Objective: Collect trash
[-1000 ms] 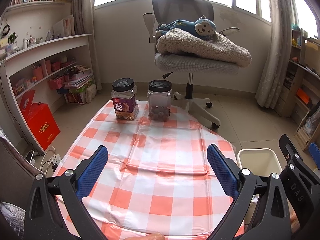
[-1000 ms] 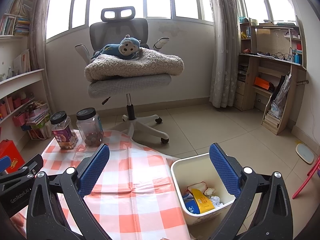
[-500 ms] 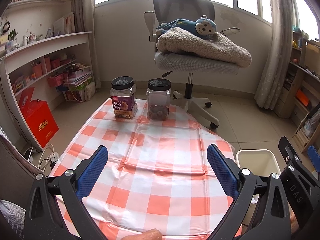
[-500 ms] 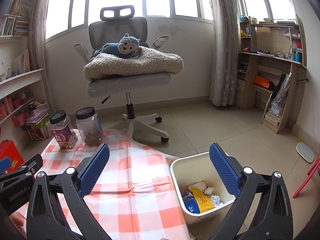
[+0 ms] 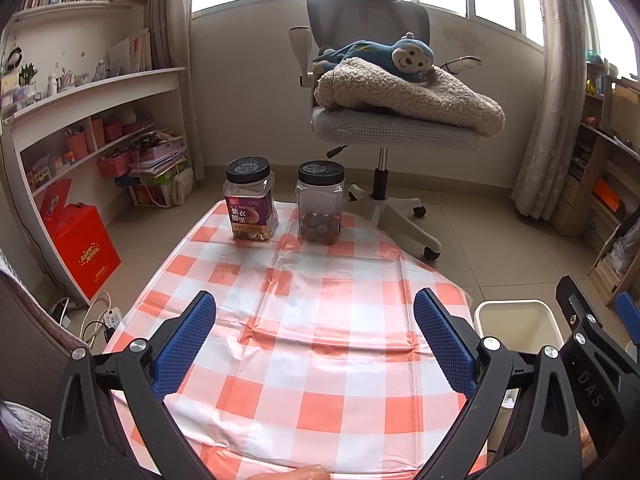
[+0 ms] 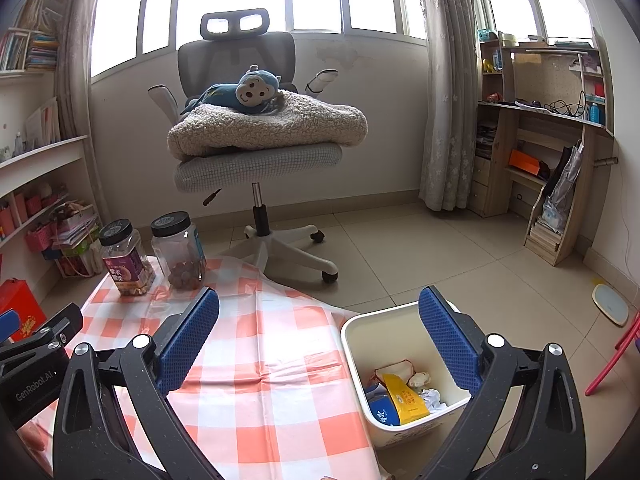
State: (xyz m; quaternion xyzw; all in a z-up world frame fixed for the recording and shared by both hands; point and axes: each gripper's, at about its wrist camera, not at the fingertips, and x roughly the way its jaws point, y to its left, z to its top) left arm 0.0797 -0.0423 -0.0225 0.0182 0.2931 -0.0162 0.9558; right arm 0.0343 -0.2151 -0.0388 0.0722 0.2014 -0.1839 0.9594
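A white waste bin (image 6: 356, 344) stands on the floor at the table's right side and holds crumpled paper and wrappers (image 6: 404, 396), yellow and blue among them. The left wrist view shows only the bin's rim (image 5: 516, 308). My right gripper (image 6: 318, 336) hangs open with nothing between its blue pads, straddling the table edge and the bin. My left gripper (image 5: 314, 340) is open and empty above the orange-and-white checked tablecloth (image 5: 312, 332). I see no loose trash on the cloth.
Two black-lidded snack jars (image 5: 250, 200) (image 5: 320, 204) stand at the table's far edge. A grey office chair (image 5: 384, 132) with a blanket and blue plush monkey sits beyond. Shelves (image 5: 80, 128) and a red box (image 5: 80, 244) line the left, a wooden desk (image 6: 552, 152) the right.
Both views have drifted only slightly; the jars sit a little lower and nearer in the left wrist view. Both grippers stay open and empty.
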